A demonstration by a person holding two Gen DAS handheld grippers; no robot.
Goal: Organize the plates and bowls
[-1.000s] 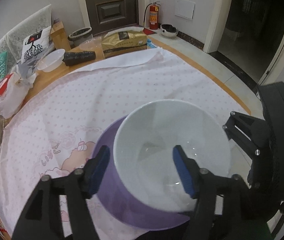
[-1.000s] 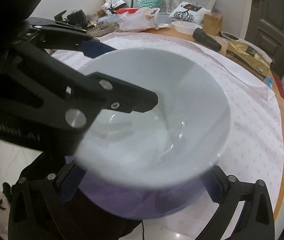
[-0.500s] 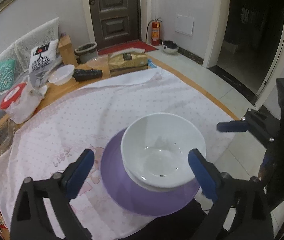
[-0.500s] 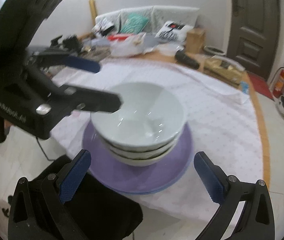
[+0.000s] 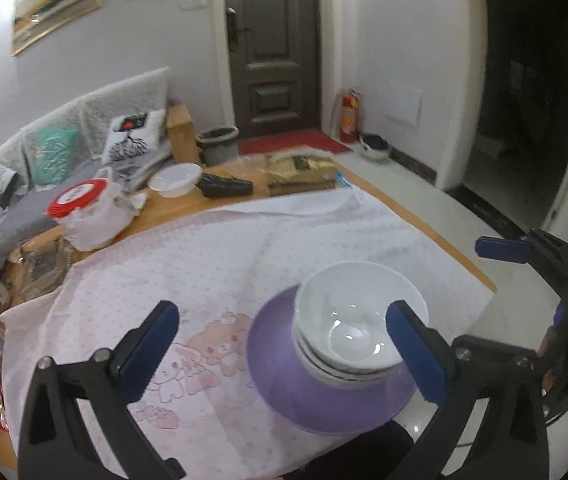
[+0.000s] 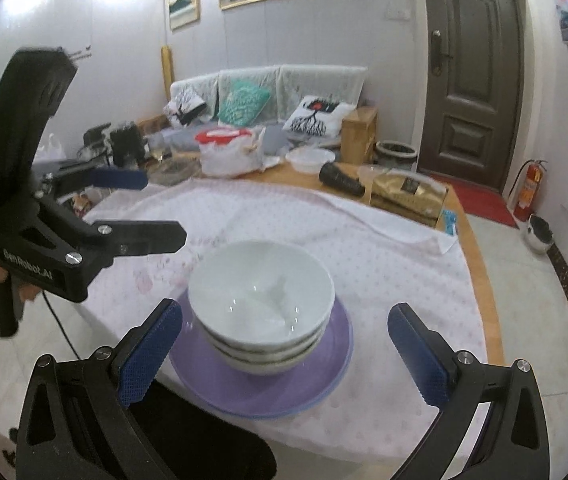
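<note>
A stack of white bowls (image 5: pixel 356 332) (image 6: pixel 262 304) stands on a purple plate (image 5: pixel 284 392) (image 6: pixel 212 380) near the front edge of the cloth-covered table. My left gripper (image 5: pixel 284 348) is open and empty, raised above and behind the stack; it also shows in the right wrist view (image 6: pixel 152 208). My right gripper (image 6: pixel 284 348) is open and empty, held back from the stack on the near side; its blue-tipped finger shows at the right of the left wrist view (image 5: pixel 500 249).
A pink dotted cloth (image 5: pixel 224 264) covers the wooden table. At the far end lie a white plastic bowl (image 5: pixel 175 178), a black roll (image 5: pixel 224 189), a gold box (image 5: pixel 300 174) and a red-lidded container in a bag (image 5: pixel 88 212). Sofa and door stand behind.
Both grippers have opened, let go of the top white bowl and pulled up and back. The bowl now rests on the stack on the purple plate.
</note>
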